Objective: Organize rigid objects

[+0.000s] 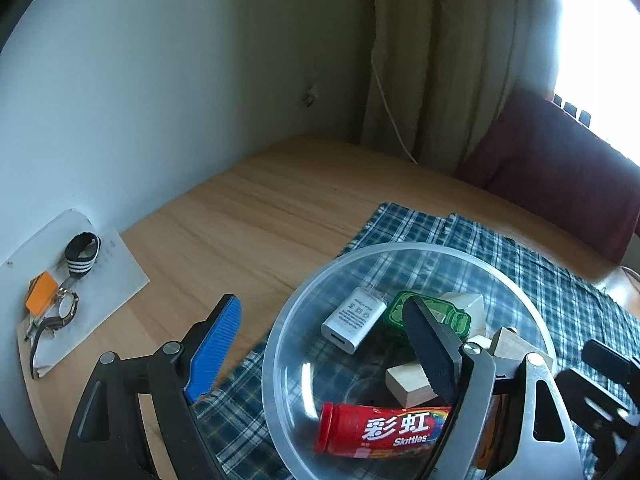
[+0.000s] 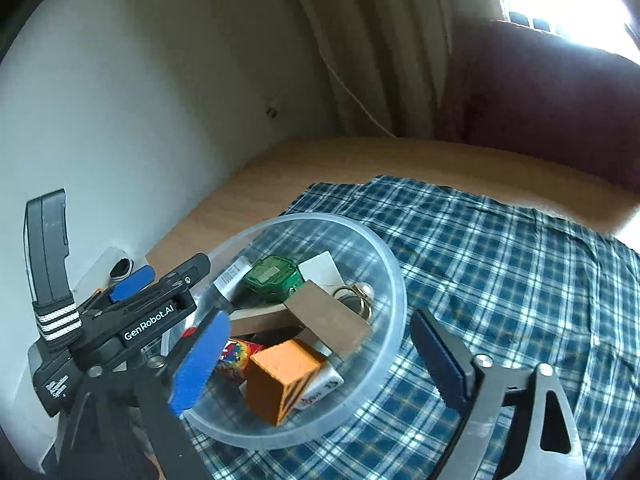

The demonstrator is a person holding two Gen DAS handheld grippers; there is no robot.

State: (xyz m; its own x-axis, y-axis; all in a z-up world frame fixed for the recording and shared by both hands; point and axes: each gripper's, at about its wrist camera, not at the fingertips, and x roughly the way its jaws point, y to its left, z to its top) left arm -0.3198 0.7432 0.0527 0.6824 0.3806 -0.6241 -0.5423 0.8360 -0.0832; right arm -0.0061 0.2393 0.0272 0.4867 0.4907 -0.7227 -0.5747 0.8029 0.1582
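Bowl (image 2: 394, 280), clear plastic, sits on checked cloth (image 2: 500, 248) on the surface; charger (image 1: 352, 318), candy tube (image 1: 380, 430), wooden blocks (image 1: 412, 384) and orange box (image 2: 280, 376) already gathered inside. Watch (image 1: 66, 308) and striped band (image 1: 82, 254) left on paper (image 1: 116, 276) by wall. Left gripper (image 1: 320, 344) and right gripper (image 2: 316, 364): jaws spread, nothing held. Judged mostly done.

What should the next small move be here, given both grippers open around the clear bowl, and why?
Probably lower the left gripper onto the white charger and close on it. Both the left and the right gripper are open and hold nothing, and the charger lies exposed on top inside the clear bowl, between the left fingers. The wooden table gives room to set it down.
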